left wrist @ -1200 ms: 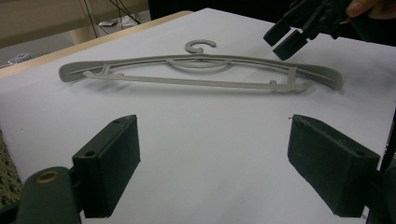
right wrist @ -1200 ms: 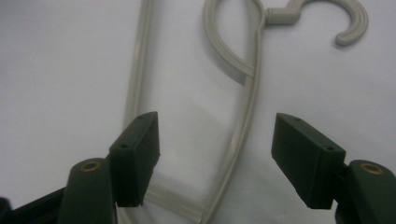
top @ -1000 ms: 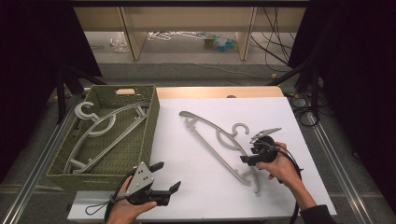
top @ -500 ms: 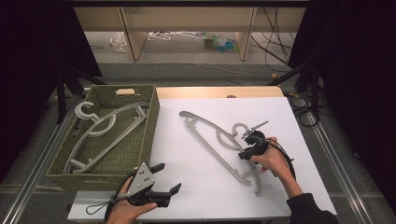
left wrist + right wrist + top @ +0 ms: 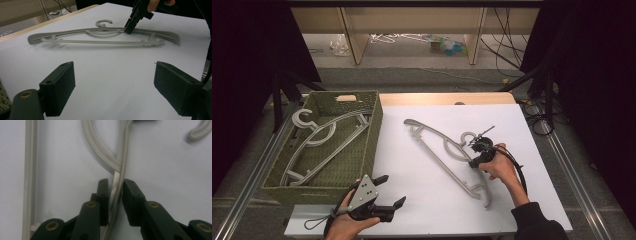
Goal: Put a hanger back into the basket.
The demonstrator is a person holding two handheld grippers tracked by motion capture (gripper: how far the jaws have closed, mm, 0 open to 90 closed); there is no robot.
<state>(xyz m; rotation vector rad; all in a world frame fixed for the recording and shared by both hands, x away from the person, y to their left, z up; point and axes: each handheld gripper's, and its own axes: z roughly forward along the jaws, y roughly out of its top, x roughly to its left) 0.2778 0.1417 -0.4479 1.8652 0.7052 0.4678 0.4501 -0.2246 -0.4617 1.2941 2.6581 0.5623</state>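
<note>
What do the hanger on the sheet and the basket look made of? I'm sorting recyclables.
Hanger: probably moulded plastic, matte grey; ribbed beams, slight sheen between the right tongs. Basket: seemingly woven fibre or wicker-look plastic, olive green; textured weave, cut-out handle.

High view overhead, facing forward-down; gripper views low, close along jaws — all share hanger (image 5: 447, 152).

Right gripper (image 5: 115, 195) clamped, left gripper (image 5: 125, 90) agape.

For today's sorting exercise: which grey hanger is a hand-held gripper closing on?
The hanger lying on the white table, not the ones in the green basket. The right hand-held gripper has its jaws either side of that hanger's upper bar.
</note>
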